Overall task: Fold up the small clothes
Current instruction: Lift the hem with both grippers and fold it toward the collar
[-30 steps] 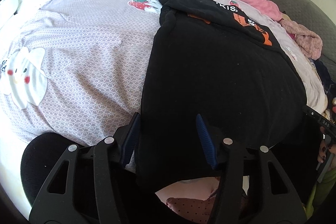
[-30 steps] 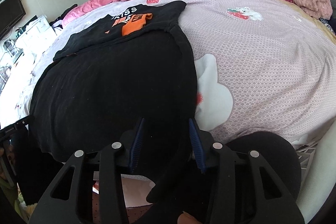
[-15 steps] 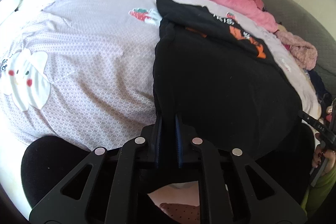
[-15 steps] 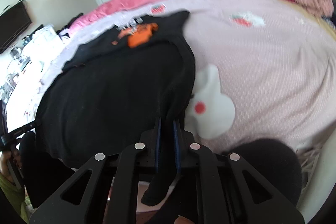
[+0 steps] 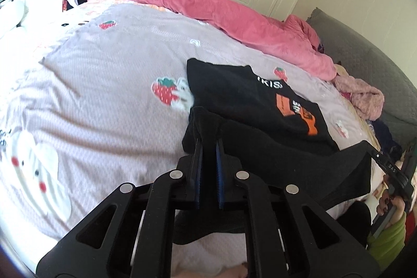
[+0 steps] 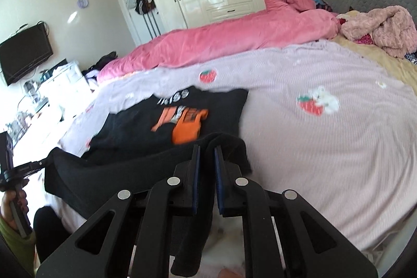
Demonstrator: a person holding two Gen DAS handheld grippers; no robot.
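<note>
**Two grippers, one black shirt lifted off the bed**

Both tongs are clenched on the near hem of the black T-shirt point(image 5: 260, 106): the left gripper point(image 5: 208, 145) pinches one corner, the right gripper point(image 6: 207, 150) the other. The hem hangs taut between them above the lilac strawberry-print bedspread point(image 5: 104, 85), while the shirt's far part, with its orange print, lies flat on it.

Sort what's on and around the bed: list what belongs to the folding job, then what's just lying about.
Part of the job:
- black T-shirt
- left gripper, shut on its near hem
- right gripper, shut on the hem's other corner

Lying about:
- pink duvet
- fluffy pink garment
- strawberry-print bedspread
</note>
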